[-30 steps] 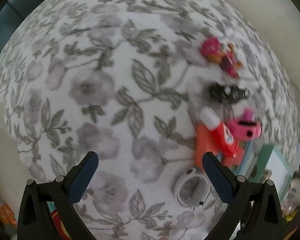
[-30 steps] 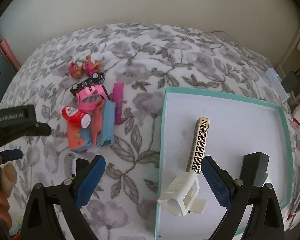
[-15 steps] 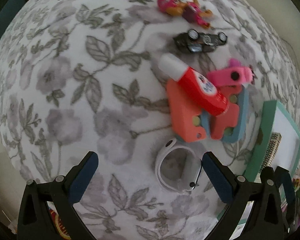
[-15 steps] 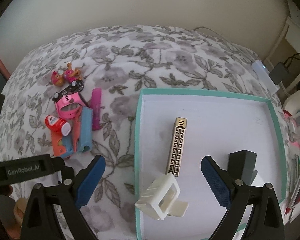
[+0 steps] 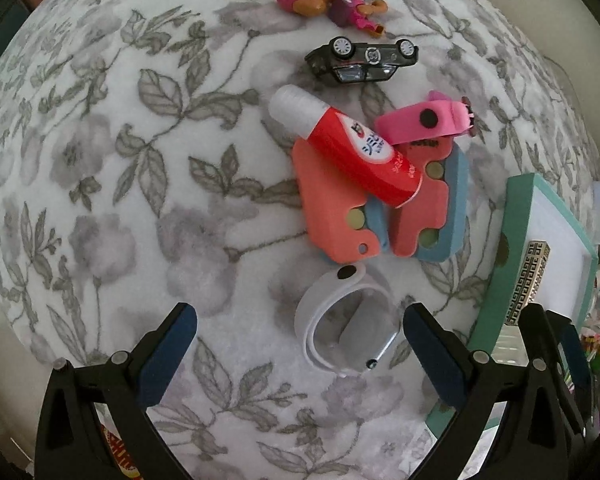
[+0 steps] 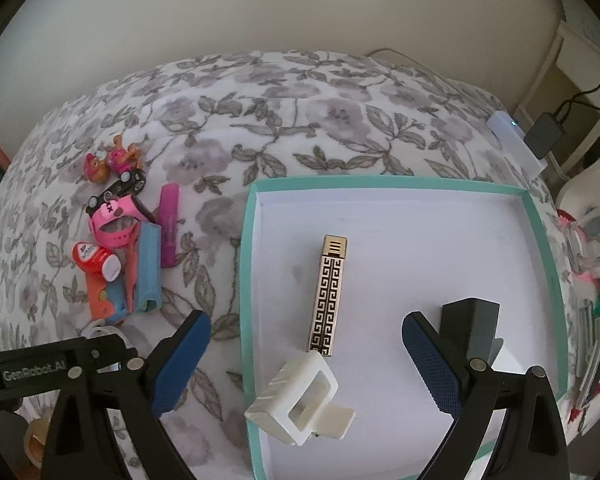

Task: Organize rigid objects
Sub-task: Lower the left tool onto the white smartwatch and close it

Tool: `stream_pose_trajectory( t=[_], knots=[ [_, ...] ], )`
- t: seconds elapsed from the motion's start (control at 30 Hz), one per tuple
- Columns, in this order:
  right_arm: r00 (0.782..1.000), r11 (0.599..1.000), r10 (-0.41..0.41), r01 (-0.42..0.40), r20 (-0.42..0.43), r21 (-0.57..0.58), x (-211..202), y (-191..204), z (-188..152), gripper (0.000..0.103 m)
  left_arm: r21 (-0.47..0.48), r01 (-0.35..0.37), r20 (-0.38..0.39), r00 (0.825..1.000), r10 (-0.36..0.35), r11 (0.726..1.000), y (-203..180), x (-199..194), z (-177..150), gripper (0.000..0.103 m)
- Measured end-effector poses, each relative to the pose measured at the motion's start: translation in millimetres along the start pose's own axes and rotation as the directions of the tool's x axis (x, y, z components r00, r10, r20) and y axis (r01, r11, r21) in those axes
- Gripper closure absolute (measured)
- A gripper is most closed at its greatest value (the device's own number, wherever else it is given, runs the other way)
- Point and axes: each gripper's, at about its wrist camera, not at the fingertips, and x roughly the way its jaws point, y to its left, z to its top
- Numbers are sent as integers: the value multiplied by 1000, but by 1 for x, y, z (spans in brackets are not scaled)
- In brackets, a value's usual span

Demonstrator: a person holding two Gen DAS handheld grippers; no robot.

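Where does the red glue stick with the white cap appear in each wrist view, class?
Left wrist view: the red glue stick with the white cap lies centre-right, across the orange foam pieces.
Right wrist view: it lies at mid-left in the toy pile.
Shared landmark: the teal-rimmed white tray.

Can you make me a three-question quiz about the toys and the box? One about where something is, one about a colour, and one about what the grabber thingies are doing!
1. Where is the gold patterned bar?
A) in the teal box
B) on the blanket
C) in a gripper

2. What colour is the toy car?
A) yellow
B) black
C) green

3. How is the left gripper?
A) shut on the tube
B) open, empty
C) holding the car

Answers: 1 A, it lies on the box's white floor. 2 B, a black body with silver wheels. 3 B, its jaws stand wide around the white band.
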Motion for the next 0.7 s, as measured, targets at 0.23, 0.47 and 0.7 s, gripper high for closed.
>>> stream_pose_trajectory(
  t=[0.23,0.47,0.7],
  knots=[
    [1000,1000,1,-1,2,5,-1,-2,0,5,25,-6,5,1000,6,1000,6,-10,-2,1],
    [1000,1000,-4,4,-5,27,1,-6,0,5,76,-44,-5,999,45,996,-10,0,-3,1],
    [1000,999,22,-22,-5,30,3,-4,2,5,79,-1,-30,1000,4,997,-18,6,-8,18]
  ],
)
